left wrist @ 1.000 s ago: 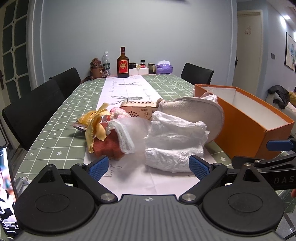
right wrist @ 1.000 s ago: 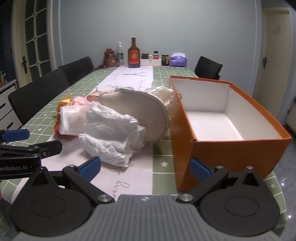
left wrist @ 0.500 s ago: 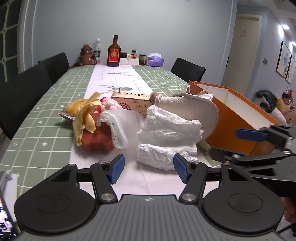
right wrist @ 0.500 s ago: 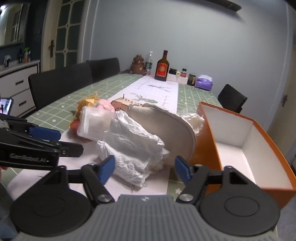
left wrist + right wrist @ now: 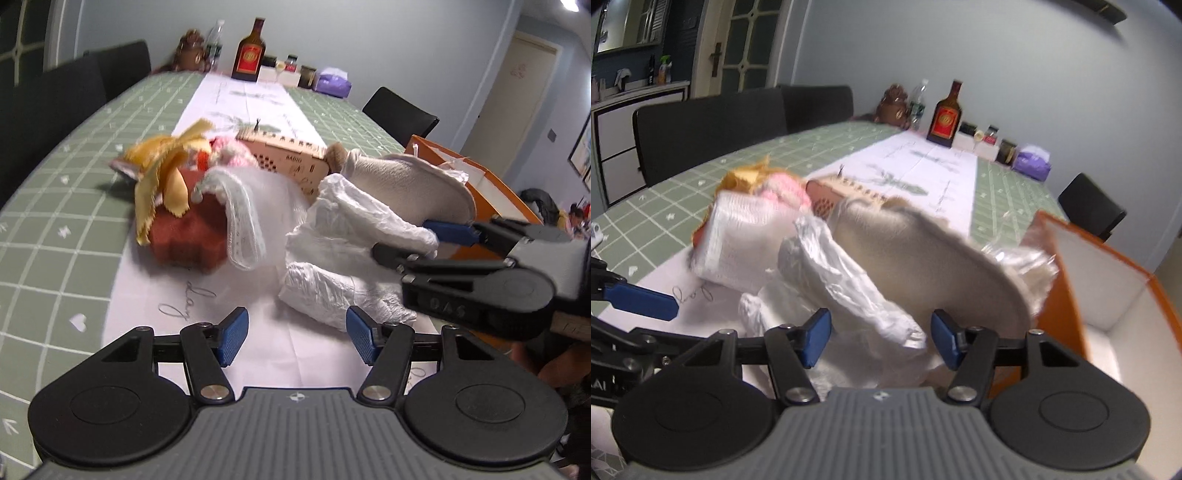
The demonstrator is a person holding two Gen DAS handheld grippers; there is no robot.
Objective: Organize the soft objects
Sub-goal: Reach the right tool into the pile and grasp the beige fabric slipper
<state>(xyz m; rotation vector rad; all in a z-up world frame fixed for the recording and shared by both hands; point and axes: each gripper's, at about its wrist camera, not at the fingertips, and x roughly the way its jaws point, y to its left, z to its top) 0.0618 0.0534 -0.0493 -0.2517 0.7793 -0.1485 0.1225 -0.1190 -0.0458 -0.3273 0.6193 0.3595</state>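
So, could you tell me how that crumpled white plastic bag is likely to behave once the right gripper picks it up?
The crumpled white plastic bag looks thin and creased, so it will probably sag and drape. It seems light, likely lifting easily. Its glossy film may slip between the open right gripper pads, so a pinch on a thick fold seems safer.

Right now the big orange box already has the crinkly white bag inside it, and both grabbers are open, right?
Not quite. The orange box is empty; the right wrist view shows only its bare white inside. The crinkly white bag lies on the table in front of the right grabber, outside the box. The rest holds: the left grabber and the right one are both open.
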